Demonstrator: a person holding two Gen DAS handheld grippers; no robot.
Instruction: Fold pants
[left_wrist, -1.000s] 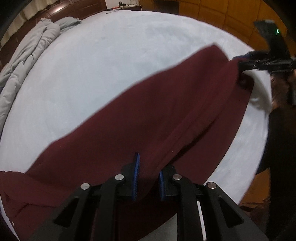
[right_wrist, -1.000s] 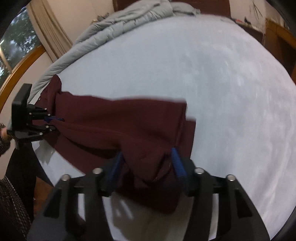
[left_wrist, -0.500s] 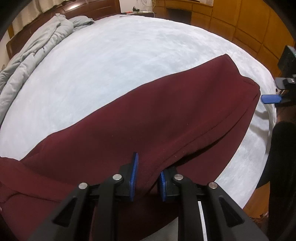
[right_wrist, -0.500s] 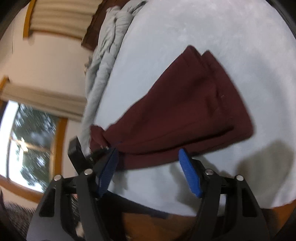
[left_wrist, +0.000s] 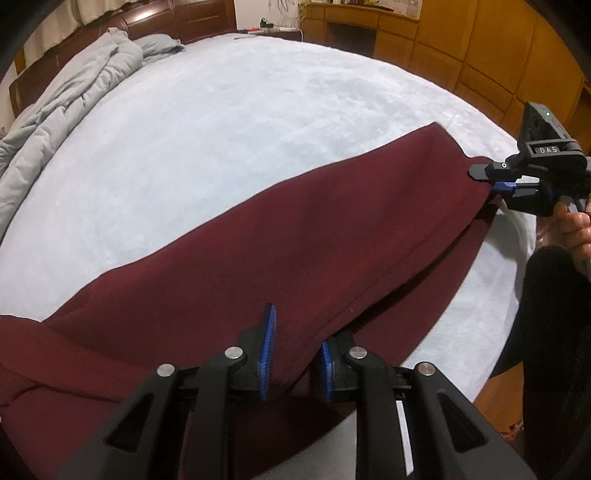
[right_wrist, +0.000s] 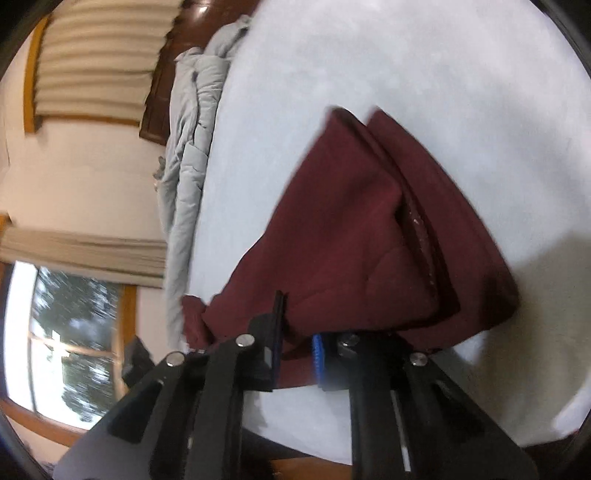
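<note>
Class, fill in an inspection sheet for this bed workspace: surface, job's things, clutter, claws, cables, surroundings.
Surface: pale blue bed cover, mostly bare.
Job's things: maroon pants lying along the near edge.
Clutter: grey duvet bunched at the far side.
Claws: left claw shut on the pants; right claw has just closed on the pants' edge.
Cables: cords by the wall behind the bed, too small to identify.
Surroundings: wooden cabinets, window.

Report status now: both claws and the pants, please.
Left claw shut on pants. Right claw just closed on the hem. Pants stretched over bed. Nothing in the way.
</note>
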